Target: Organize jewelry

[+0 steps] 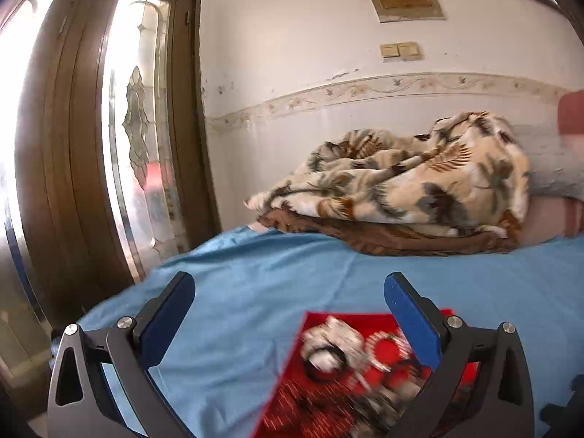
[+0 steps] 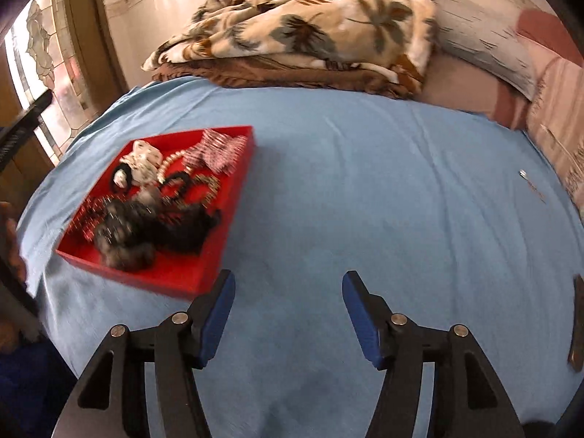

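Observation:
A red tray (image 2: 219, 255) lies on the blue bedsheet (image 2: 365, 200), left of centre in the right wrist view. It holds white and black scrunchies (image 2: 140, 162), checked bows (image 2: 215, 153), a beaded bracelet (image 2: 204, 186) and a dark fluffy piece (image 2: 153, 230). My right gripper (image 2: 288, 281) hangs open over bare sheet just right of the tray's near corner, nothing between its blue pads. In the left wrist view the same tray (image 1: 328, 394) shows blurred low and right of centre. My left gripper (image 1: 288, 284) stands wide open above it and holds nothing.
A leaf-patterned blanket (image 2: 310, 25) is heaped at the far side of the bed, against the wall. Pink pillows (image 2: 547, 84) lie at the right. A small metal pin (image 2: 525, 177) rests on the sheet far right. A wooden door with glass (image 1: 109, 127) stands left.

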The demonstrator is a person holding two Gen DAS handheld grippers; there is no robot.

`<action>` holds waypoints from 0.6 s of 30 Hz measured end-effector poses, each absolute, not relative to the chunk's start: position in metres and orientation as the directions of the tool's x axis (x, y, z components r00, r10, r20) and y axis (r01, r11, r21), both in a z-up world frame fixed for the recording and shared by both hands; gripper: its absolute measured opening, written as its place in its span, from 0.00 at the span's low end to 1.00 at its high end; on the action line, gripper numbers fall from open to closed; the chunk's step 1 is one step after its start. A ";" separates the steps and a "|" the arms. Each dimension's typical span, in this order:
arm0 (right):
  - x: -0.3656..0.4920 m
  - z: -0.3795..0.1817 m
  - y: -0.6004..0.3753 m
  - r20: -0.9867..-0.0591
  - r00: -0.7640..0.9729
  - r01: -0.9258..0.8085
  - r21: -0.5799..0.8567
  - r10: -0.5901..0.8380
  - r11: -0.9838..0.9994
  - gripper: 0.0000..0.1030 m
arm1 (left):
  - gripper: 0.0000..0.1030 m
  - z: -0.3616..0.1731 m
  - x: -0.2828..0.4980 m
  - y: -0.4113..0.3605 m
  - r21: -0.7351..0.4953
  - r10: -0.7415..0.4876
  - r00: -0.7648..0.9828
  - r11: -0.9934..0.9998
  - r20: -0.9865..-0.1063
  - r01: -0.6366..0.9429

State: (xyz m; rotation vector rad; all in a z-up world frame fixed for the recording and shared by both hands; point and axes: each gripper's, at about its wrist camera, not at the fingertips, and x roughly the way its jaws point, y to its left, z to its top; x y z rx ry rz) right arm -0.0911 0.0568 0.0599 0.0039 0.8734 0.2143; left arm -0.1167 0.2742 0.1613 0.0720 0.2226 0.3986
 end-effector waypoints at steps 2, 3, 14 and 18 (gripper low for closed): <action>-0.100 0.059 0.048 -0.748 0.641 -0.176 0.077 0.173 0.981 0.64 | 1.00 0.166 -0.136 0.261 0.115 0.386 0.896 0.922 -0.221 -0.369; -0.104 0.060 0.044 -0.740 0.650 -0.171 0.078 0.172 0.982 0.64 | 1.00 0.169 -0.147 0.253 0.126 0.396 0.894 0.918 -0.208 -0.377; -0.149 0.078 0.011 -0.632 0.756 -0.147 0.091 0.171 0.985 0.71 | 1.00 0.200 -0.207 0.182 0.115 0.195 0.940 0.979 -0.279 -0.169; -0.162 0.085 0.002 -0.597 0.785 -0.146 0.084 0.167 0.986 0.72 | 1.00 0.198 -0.212 0.165 0.114 0.195 0.927 0.979 -0.319 -0.166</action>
